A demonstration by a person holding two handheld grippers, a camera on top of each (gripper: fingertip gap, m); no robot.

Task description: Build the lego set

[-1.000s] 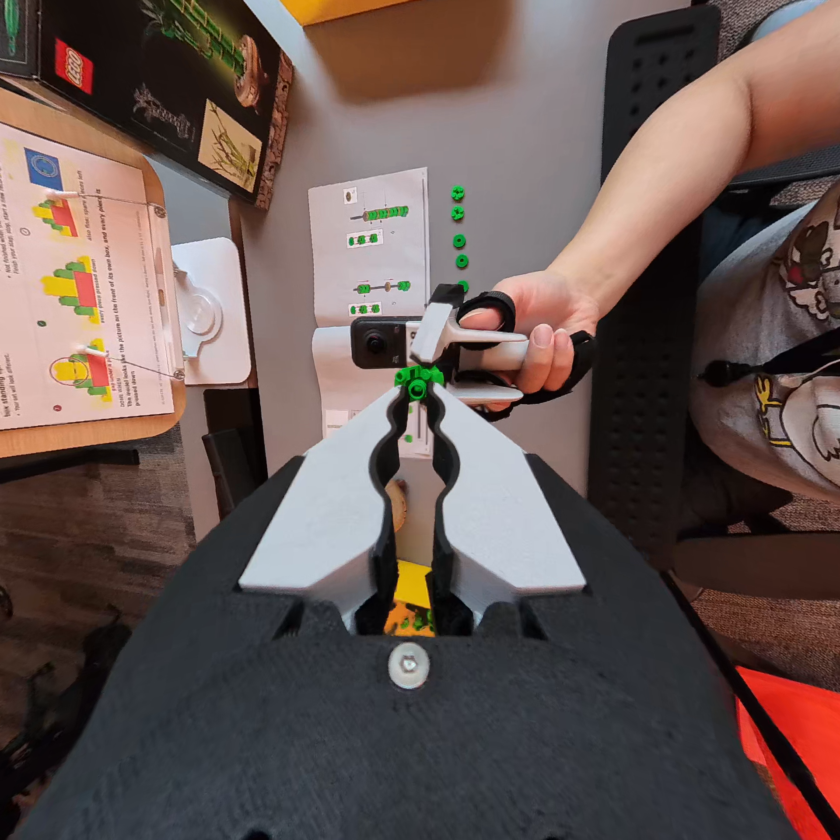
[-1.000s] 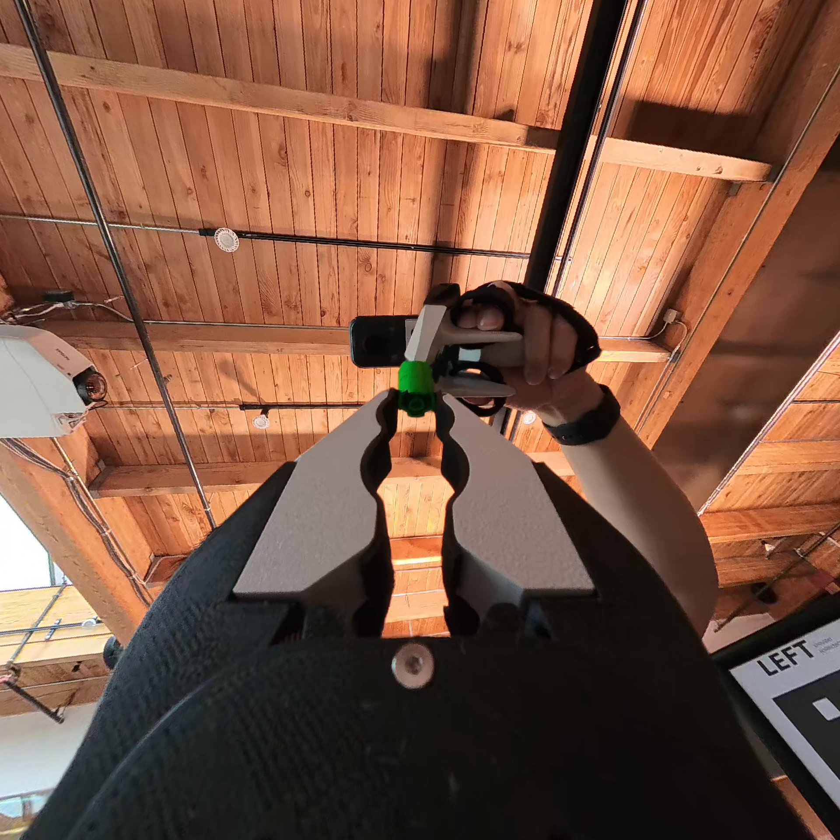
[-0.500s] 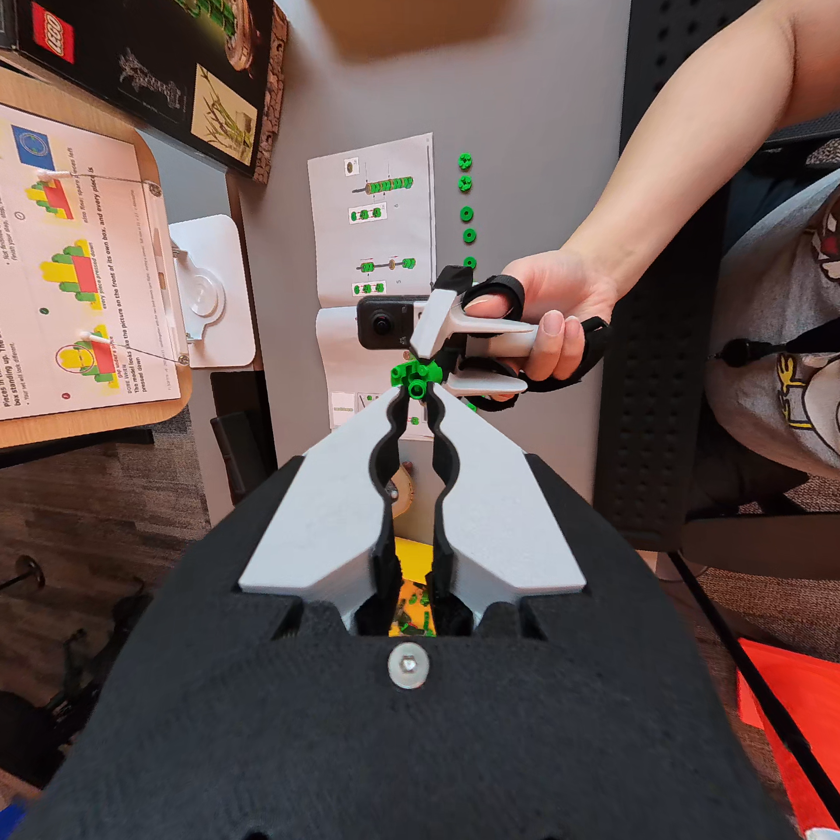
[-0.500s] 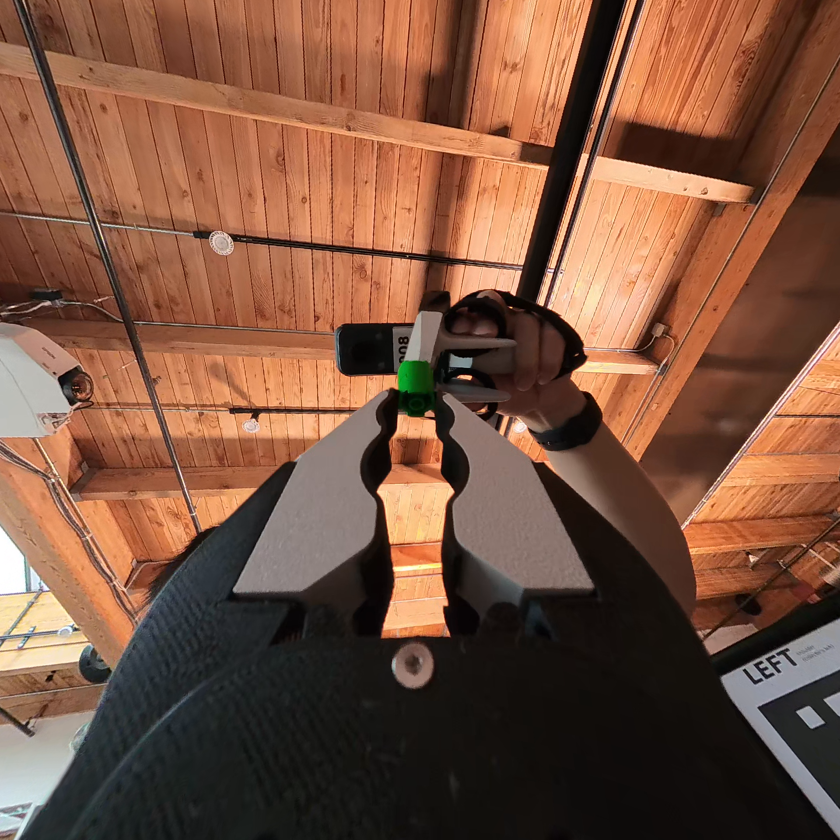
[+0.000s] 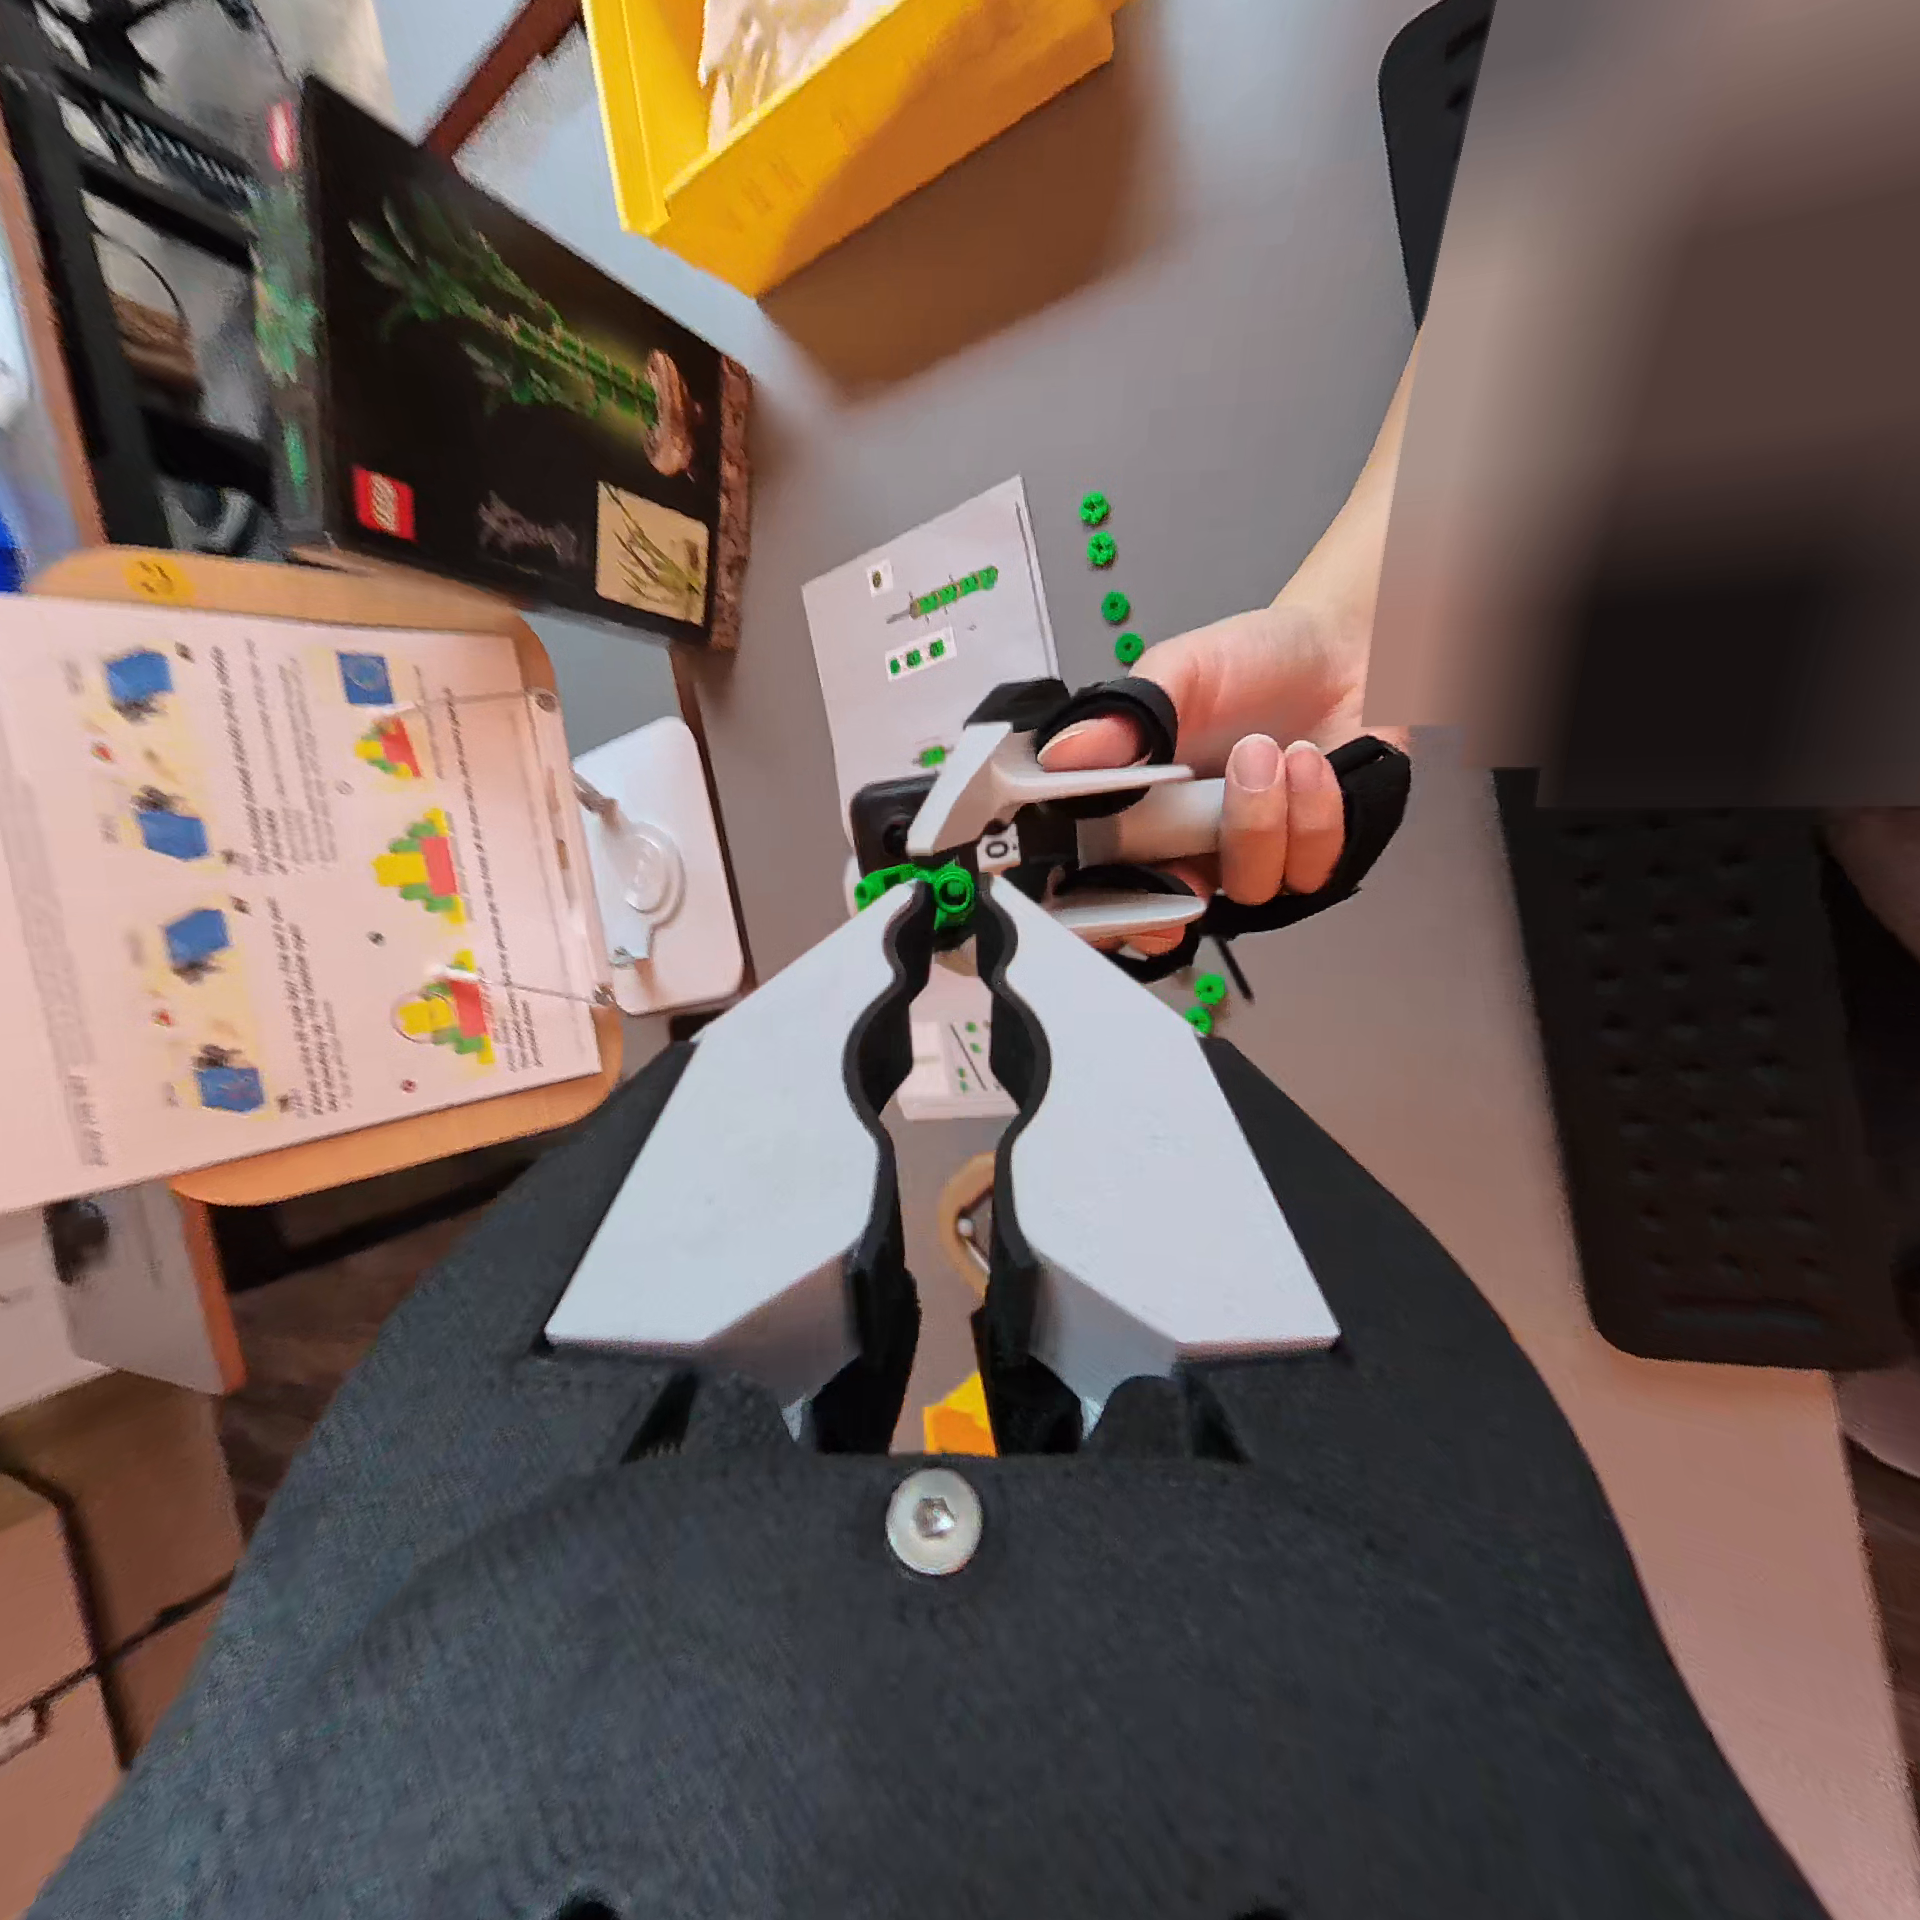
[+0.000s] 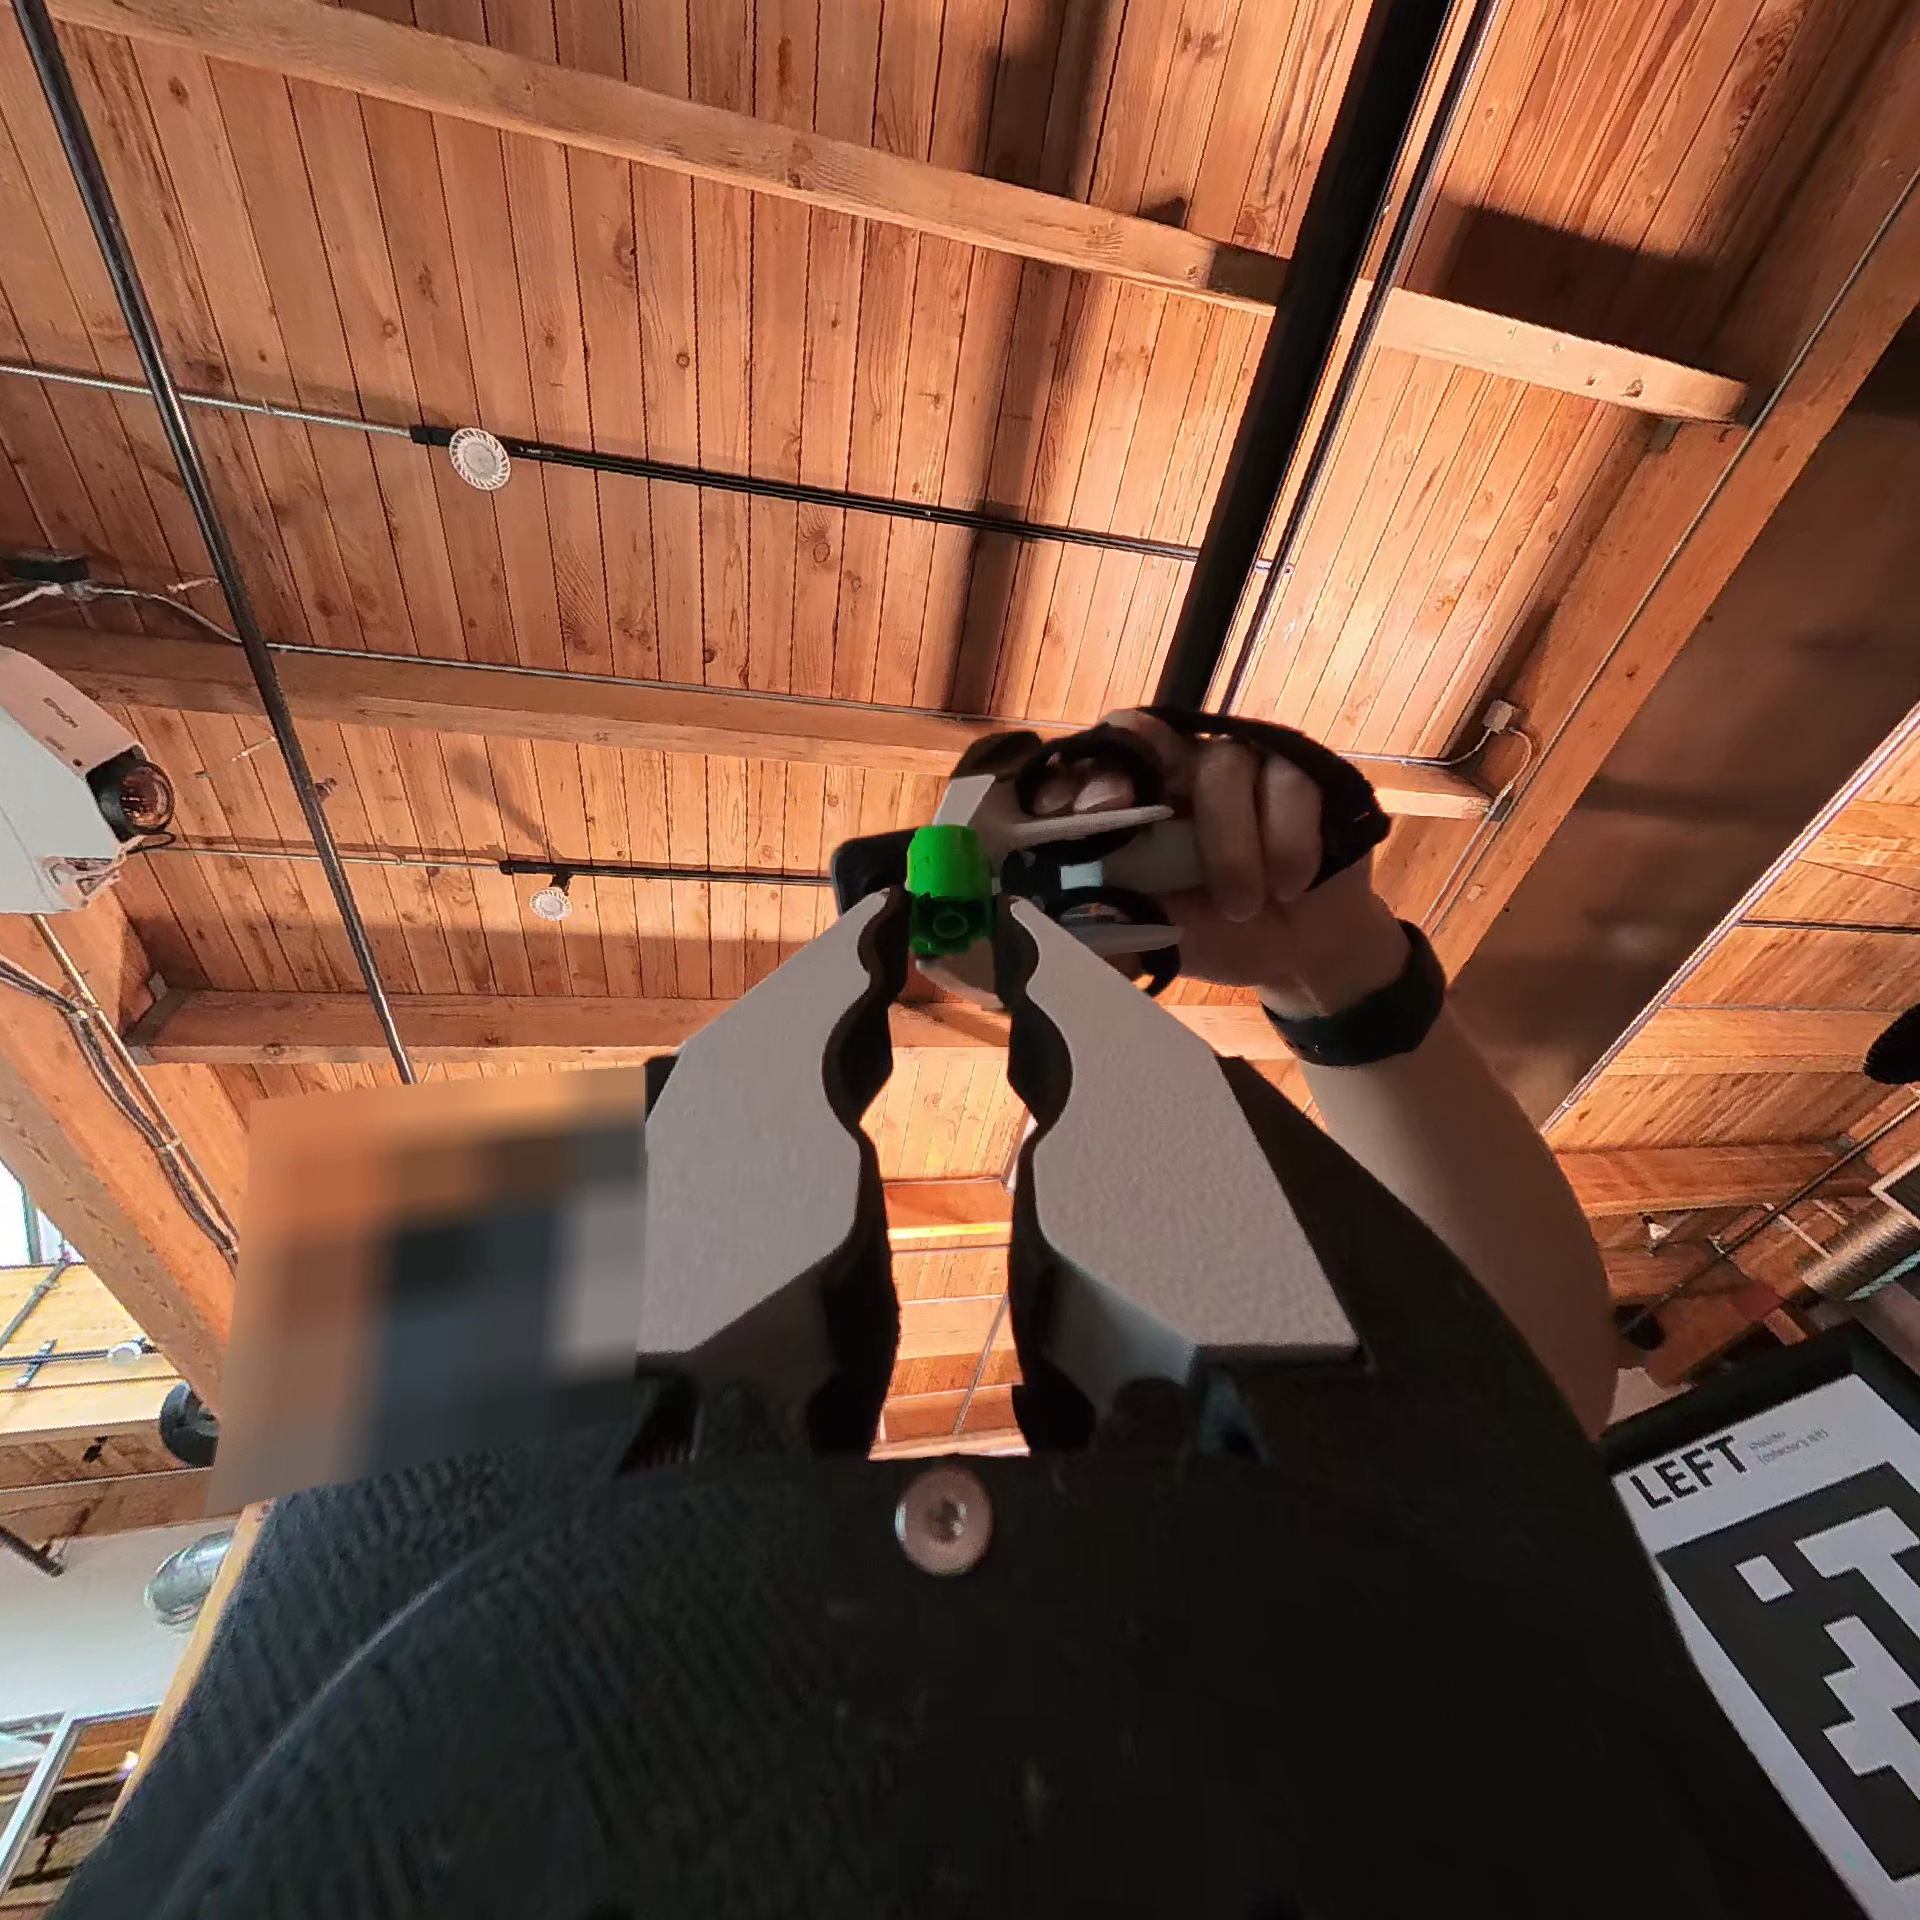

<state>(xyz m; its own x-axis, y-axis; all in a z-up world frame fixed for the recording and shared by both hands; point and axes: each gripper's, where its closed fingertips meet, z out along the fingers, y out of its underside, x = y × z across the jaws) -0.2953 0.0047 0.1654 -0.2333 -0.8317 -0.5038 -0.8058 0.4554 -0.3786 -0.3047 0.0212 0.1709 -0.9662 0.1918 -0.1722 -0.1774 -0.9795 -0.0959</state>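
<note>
Mid-air joining step: left gripper [image 5: 940, 904] clamps a green piece [image 5: 948, 896], right gripper [image 6: 943, 914] clamps a green cylinder [image 6: 943, 883]; next, align and press together.

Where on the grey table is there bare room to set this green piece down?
Bare grey table lies between the yellow bin and the instruction sheet, right of the black set box. It is crowded along the sheet's right edge, where loose green studs run in a line, and left, by the clipboard.
</note>
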